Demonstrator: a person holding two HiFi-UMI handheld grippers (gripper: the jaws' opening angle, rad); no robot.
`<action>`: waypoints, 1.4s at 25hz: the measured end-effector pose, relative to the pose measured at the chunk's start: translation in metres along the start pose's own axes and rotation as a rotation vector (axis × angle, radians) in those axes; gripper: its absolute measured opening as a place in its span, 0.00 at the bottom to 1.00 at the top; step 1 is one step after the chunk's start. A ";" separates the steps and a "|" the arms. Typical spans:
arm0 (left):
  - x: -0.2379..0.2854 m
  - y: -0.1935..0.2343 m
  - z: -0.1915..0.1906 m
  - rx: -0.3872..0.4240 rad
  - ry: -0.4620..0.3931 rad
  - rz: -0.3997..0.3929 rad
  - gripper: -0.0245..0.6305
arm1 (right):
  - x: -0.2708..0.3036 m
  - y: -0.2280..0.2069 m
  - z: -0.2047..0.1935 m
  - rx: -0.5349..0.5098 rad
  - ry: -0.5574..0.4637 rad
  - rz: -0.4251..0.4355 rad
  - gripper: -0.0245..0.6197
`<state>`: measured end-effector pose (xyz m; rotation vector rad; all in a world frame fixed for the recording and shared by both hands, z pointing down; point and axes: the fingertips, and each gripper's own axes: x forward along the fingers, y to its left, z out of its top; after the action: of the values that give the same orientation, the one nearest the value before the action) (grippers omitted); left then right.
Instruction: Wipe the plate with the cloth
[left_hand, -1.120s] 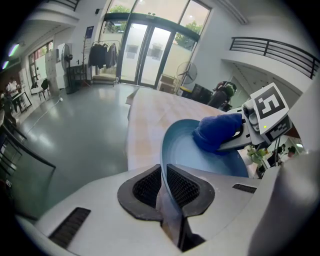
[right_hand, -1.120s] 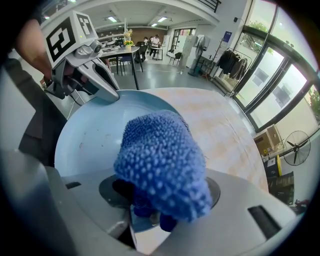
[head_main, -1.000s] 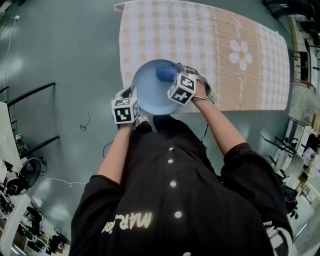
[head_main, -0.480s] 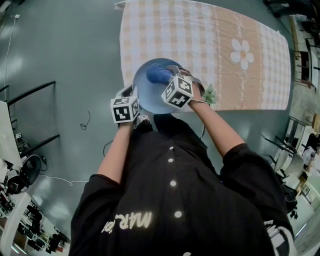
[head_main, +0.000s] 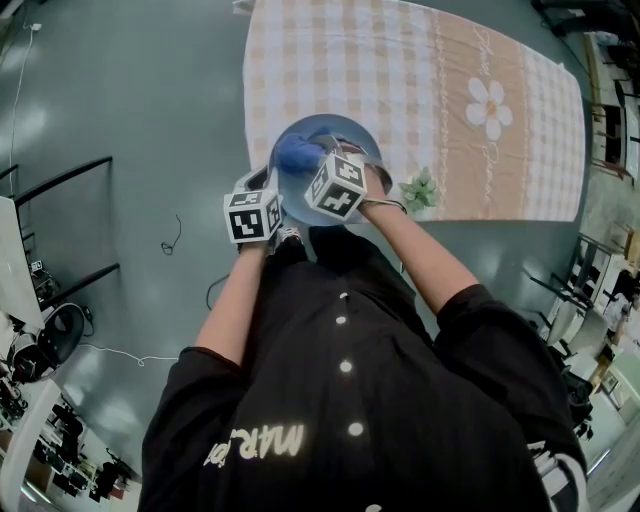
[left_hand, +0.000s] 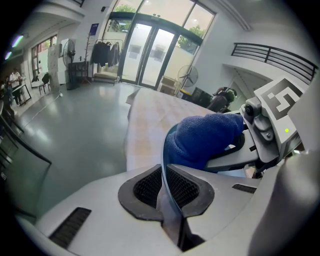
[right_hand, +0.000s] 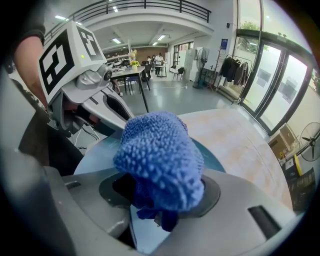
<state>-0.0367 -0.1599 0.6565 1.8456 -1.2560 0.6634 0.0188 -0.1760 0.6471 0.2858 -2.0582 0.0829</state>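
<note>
Cut off at the top: checked blanket (head_main: 400, 80). Above it, blue plate (head_main: 345, 133), near edge hidden behind marker cubes (head_main: 250, 216), rim clamped in the nearly closed left gripper (left_hand: 165, 192). Pinched in the right gripper (right_hand: 162, 200), jaws buried: bunched blue cloth (right_hand: 160, 150), against the plate's face.

Pale blue plate (head_main: 340, 135), deep blue cloth (head_main: 295, 152), peach-and-white checked mat (head_main: 330, 60) with white flower (head_main: 489, 108), grey-green floor (head_main: 130, 100)

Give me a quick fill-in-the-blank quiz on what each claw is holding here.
The left claw is shut on the rim of a pale blue ____.
The right claw is shut on a fluffy blue ____.
The checked mat bears a white ____.
Missing: plate, cloth, flower.
</note>
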 end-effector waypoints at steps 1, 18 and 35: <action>0.000 0.000 0.000 0.000 0.001 0.000 0.11 | 0.001 0.000 0.000 0.001 0.002 0.002 0.35; 0.002 0.002 0.000 -0.019 0.018 0.022 0.10 | 0.007 0.005 -0.009 -0.103 0.059 -0.008 0.35; 0.000 0.002 -0.001 0.004 0.020 0.041 0.10 | -0.014 0.003 -0.053 -0.142 0.144 0.000 0.35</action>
<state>-0.0380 -0.1597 0.6576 1.8161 -1.2831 0.7057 0.0701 -0.1614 0.6606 0.1864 -1.9102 -0.0418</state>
